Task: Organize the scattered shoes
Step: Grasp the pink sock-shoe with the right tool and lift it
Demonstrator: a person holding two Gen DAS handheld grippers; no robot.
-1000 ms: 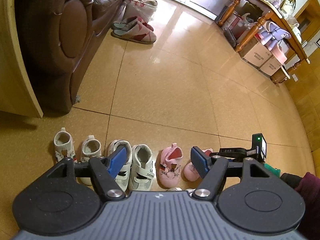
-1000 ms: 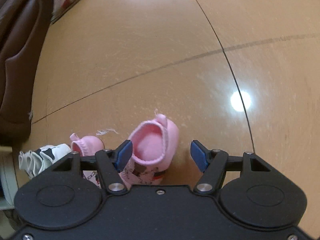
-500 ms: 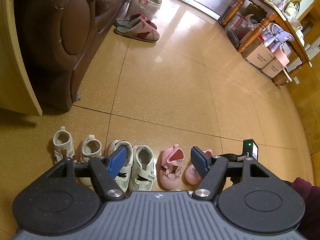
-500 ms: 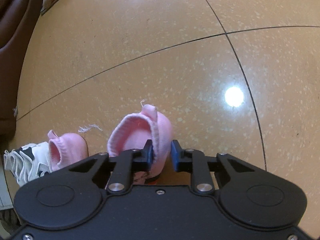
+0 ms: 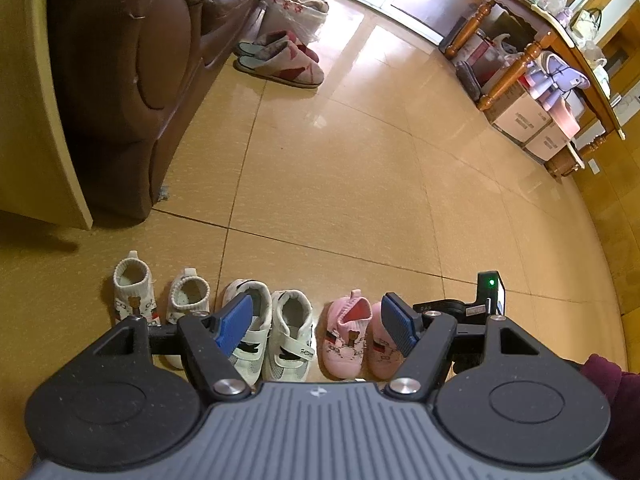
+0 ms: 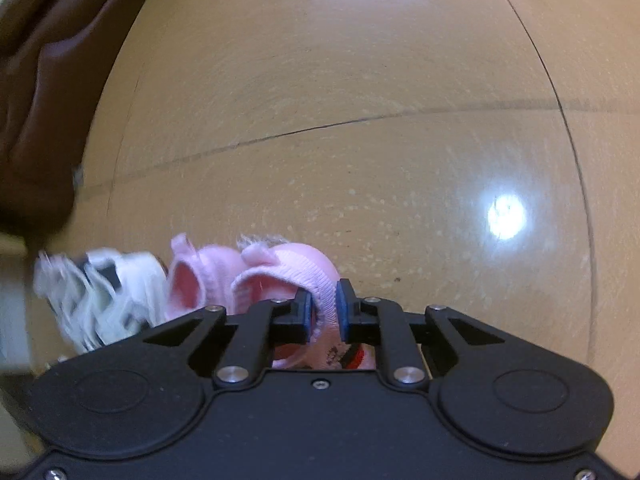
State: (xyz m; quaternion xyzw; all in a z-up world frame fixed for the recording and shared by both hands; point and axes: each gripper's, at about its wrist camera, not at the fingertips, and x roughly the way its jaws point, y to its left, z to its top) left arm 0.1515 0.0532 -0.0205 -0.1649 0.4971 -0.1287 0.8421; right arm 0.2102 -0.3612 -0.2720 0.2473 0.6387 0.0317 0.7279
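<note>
Six small shoes lined up in one row on the shiny tan tile floor (image 5: 340, 168), heels facing away. Far left in the left wrist view, a big brown leather sofa (image 5: 132, 80) beside a pale wooden panel (image 5: 36, 112). Near the sofa's far end, a pair of grey and red house slippers (image 5: 280, 62) in front of a white cloth bag (image 5: 294, 10). In the row, starting at the left: two cream knit baby shoes with little bear pictures (image 5: 134, 294), then two white strap sneakers with black marks (image 5: 276, 328), then the left pink knit baby shoe (image 5: 346, 330), then the right pink knit baby shoe (image 5: 380, 344), just beside its partner. Left gripper (image 5: 316, 324) up above the row, blue pads wide apart, gripping nothing. Right gripper (image 6: 323, 309) low at the right end of the row, pads squeezed tight on the soft heel edge of the right pink knit baby shoe (image 6: 288, 268), with its partner (image 6: 188, 276) touching on the left and the sneakers (image 6: 100, 292) blurry beyond that. Dark red sleeve (image 5: 608, 376) at the right edge. Far right, a wooden table with turned legs (image 5: 532, 46) over white cardboard boxes (image 5: 532, 124).
</note>
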